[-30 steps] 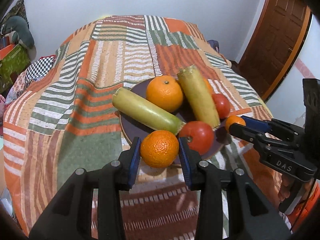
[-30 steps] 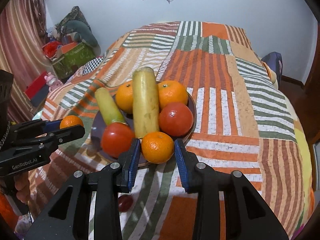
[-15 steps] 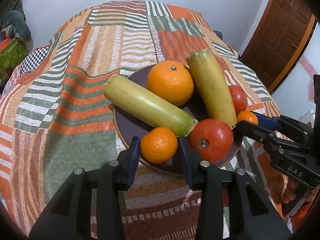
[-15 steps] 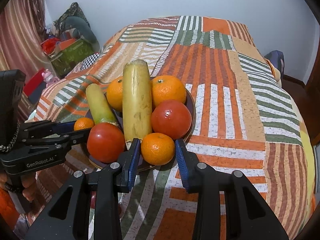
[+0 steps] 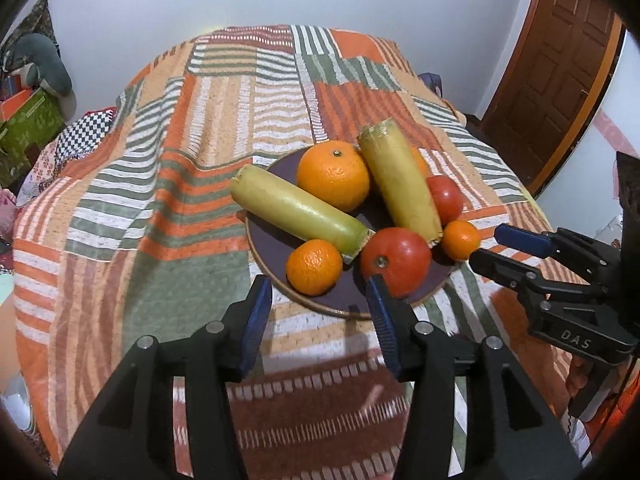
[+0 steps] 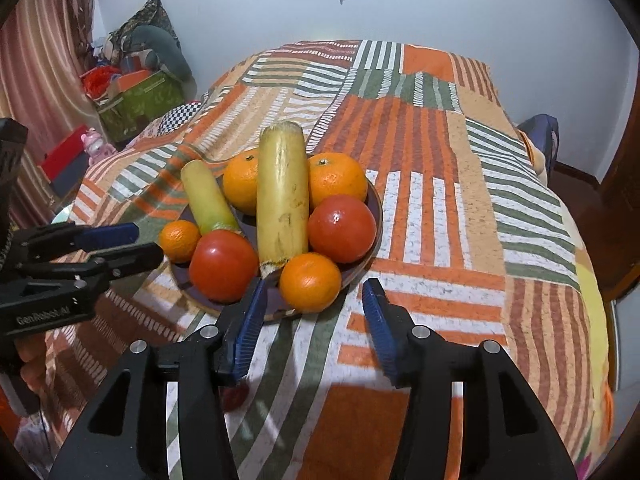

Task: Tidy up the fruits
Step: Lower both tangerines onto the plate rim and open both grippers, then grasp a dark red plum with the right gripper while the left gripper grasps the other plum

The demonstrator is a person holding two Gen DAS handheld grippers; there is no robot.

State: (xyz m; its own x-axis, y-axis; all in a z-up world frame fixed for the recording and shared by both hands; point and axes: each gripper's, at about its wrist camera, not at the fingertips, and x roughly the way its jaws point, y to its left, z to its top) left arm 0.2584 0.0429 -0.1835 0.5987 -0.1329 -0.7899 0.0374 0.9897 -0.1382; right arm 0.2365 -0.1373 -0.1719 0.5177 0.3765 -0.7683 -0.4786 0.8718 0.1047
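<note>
Plate (image 5: 420, 300): dark, on striped bedspread (image 5: 160, 200), loaded with fruit.
Left gripper (image 5: 318, 300): jaws opening, released; small orange (image 5: 314, 267) sits free on the plate's near left rim.
Right gripper (image 6: 312, 300): jaws opening, released; small mandarin (image 6: 310, 282) rests on the near right rim.
Tomatoes (image 6: 223, 266): between them.

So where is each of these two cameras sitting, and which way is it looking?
Left wrist: rides the left gripper, looking down along its opening, empty fingers at the plate of fruit; the right gripper shows at right.
Right wrist: rides the right gripper, jaws opening and empty, facing the same plate; the left gripper shows at left.
Shared: plate, fruit, striped bedspread.
</note>
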